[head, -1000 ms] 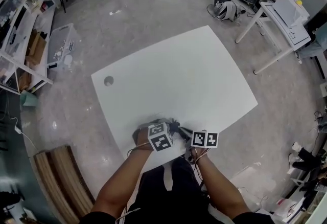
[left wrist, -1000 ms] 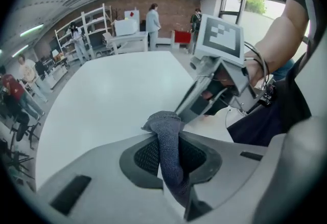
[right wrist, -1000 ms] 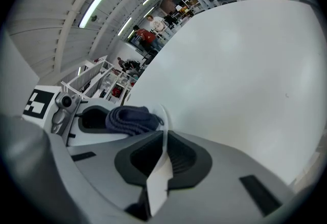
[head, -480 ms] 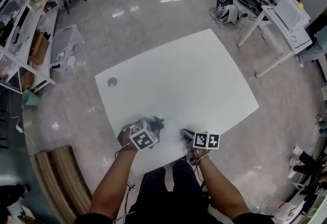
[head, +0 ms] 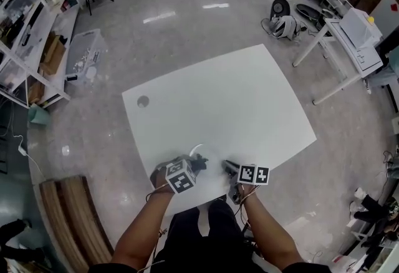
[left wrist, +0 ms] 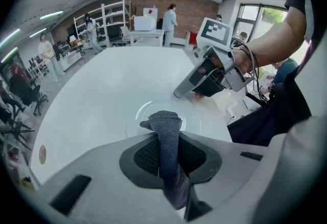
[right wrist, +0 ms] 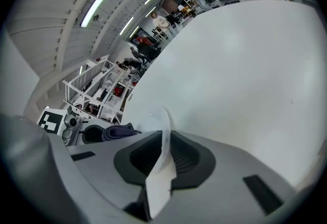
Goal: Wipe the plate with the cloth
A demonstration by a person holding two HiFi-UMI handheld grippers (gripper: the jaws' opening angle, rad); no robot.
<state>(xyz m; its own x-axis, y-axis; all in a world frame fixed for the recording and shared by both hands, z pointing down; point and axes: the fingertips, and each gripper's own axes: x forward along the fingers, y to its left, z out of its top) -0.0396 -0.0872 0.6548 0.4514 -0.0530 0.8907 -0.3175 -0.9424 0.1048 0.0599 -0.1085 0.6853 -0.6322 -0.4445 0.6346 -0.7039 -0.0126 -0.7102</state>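
- The left gripper is clenching the cloth. The dark knit strip is running along the jaws from 6 to 12 o'clock in the left gripper view, and its bunched free end is sticking out ahead of the tips.
- The plate is lying on the white table at the edge nearest the person. It is sitting straight ahead of the cloth's free end, at 12 o'clock, with the end hanging over its near half. I cannot tell whether the cloth is touching the surface.
- The right gripper is pinching the plate's rim, and the thin pale edge is standing up between its pads in the right gripper view. In the left gripper view it is biting the rim at about 2 o'clock.
- In the head view the plate is sitting between the two tools. The left gripper is coming in from about 8 o'clock and the right gripper from about 4 o'clock.
- The plate is round, so it is offering no long axis and is facing up. The only axis that matters is the cloth's, which is pointing into the plate.
- Judging from this, the left hand is the nearer one for wiping, while the right is serving as the anchor.
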